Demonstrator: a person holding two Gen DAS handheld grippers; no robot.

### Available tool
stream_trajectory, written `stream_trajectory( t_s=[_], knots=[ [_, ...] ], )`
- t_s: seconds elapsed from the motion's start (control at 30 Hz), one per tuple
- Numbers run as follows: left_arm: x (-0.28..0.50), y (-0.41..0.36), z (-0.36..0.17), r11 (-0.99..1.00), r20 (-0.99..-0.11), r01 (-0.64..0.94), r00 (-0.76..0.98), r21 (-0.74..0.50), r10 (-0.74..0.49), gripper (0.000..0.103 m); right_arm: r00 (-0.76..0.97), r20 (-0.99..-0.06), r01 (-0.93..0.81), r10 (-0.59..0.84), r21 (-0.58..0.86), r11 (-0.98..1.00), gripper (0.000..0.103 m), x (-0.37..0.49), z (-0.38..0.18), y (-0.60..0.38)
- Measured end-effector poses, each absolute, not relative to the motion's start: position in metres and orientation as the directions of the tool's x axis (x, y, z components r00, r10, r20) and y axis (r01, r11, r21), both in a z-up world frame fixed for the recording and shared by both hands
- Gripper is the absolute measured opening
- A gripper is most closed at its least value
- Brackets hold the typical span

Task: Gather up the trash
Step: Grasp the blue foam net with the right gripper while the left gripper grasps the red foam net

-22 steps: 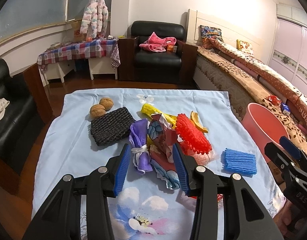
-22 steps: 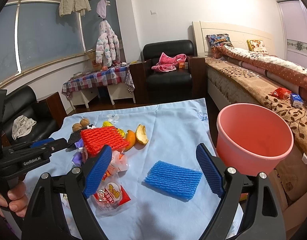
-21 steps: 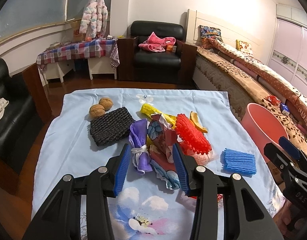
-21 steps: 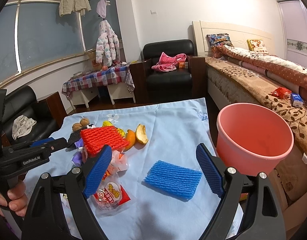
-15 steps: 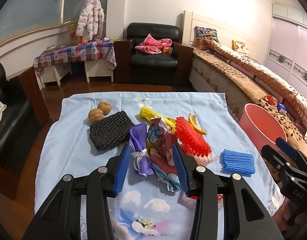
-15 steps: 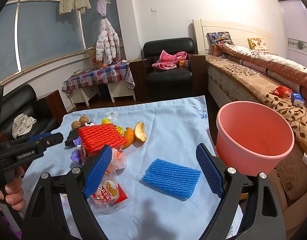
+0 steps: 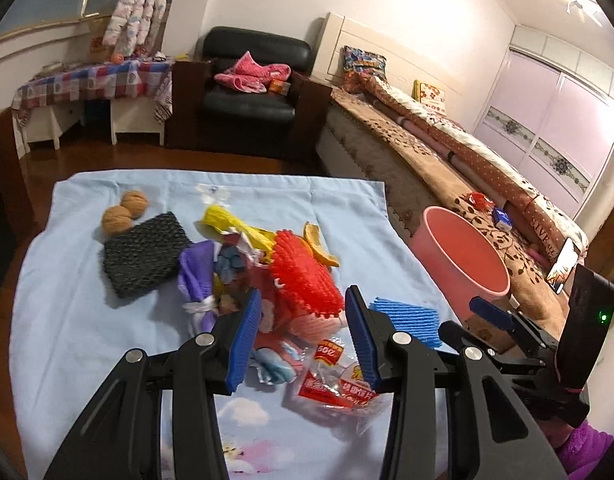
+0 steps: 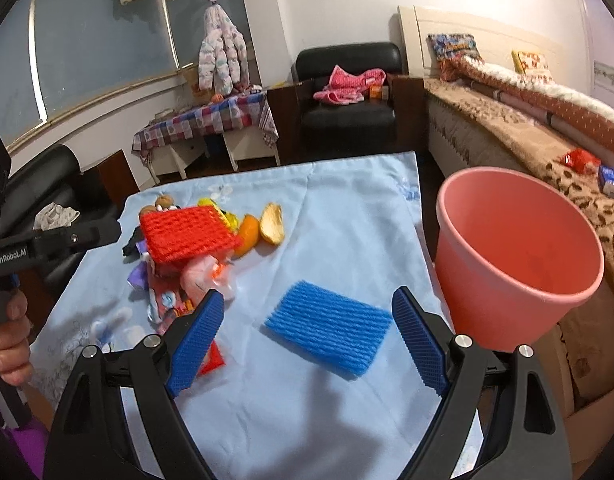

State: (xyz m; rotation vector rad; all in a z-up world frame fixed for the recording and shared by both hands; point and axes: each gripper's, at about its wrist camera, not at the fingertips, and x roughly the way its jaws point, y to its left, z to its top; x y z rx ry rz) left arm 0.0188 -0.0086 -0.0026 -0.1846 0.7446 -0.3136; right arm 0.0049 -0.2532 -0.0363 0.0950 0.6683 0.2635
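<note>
A heap of trash lies on the light blue tablecloth [image 7: 67, 320]: red foam net [image 7: 303, 276] [image 8: 187, 234], purple wrapper [image 7: 197, 276], yellow wrapper [image 7: 223, 218], orange peel [image 7: 319, 246] [image 8: 263, 230], clear snack bag [image 7: 339, 384]. A blue foam net [image 8: 327, 334] [image 7: 407, 314] lies apart, right of the heap. My left gripper [image 7: 303, 336] is open, above the heap's near edge, straddling the red net and the snack bag. My right gripper [image 8: 307, 340] is open wide, with the blue foam net between its fingers. A pink bucket [image 8: 515, 256] [image 7: 459, 256] stands beside the table's right edge.
A black foam net [image 7: 145, 252] and two walnuts [image 7: 125, 208] lie at the heap's far left. A bed [image 7: 447, 152] runs along the right behind the bucket. A black armchair [image 7: 251, 88] and a checked side table [image 7: 91, 84] stand beyond. A hand [image 8: 9, 348] holds the left gripper's handle.
My left gripper has moved right and forward, from the purple wrapper to the red net and snack bag. My right gripper has come closer to the blue foam net. Both remain open.
</note>
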Motion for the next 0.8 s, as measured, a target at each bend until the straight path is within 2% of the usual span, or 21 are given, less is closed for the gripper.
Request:
stream_trajectory(
  t_s=[0.17,0.4,0.47,0.53,0.57,0.7,0.8],
  knots=[
    [0.034,-0.019,-0.006,0.951,-0.651,0.179,0.696,-0.251,-0.302,0.043,0.731,-0.620,-0.214,0.285,0.188,0.959,0.086,0.006,-0.046,-0.258],
    [0.049,-0.031,-0.006,0.970,-0.644,0.186,0.725,-0.155,-0.242,0.042,0.721,-0.627,-0.222,0.295,0.194,0.956,0.086,0.010,-0.051,-0.260],
    [0.053,-0.036,-0.008,0.974,-0.646,0.191,0.729,-0.123,-0.225,0.034,0.716,-0.631,-0.220,0.298,0.201,0.955,0.086,0.012,-0.052,-0.262],
    [0.056,-0.038,-0.011,0.972,-0.652,0.199,0.723,-0.123,-0.230,0.021,0.712,-0.633,-0.221,0.303,0.208,0.953,0.086,0.012,-0.053,-0.263],
    [0.057,-0.038,-0.013,0.972,-0.657,0.200,0.717,-0.128,-0.234,0.020,0.710,-0.634,-0.222,0.306,0.211,0.952,0.086,0.012,-0.053,-0.264],
    [0.059,-0.034,-0.015,0.976,-0.659,0.175,0.720,-0.129,-0.216,0.021,0.703,-0.641,-0.223,0.310,0.215,0.951,0.086,0.013,-0.054,-0.267],
    [0.060,-0.034,-0.016,0.975,-0.660,0.181,0.719,-0.127,-0.219,0.030,0.693,-0.648,-0.224,0.315,0.222,0.949,0.086,0.014,-0.057,-0.267]
  ],
)
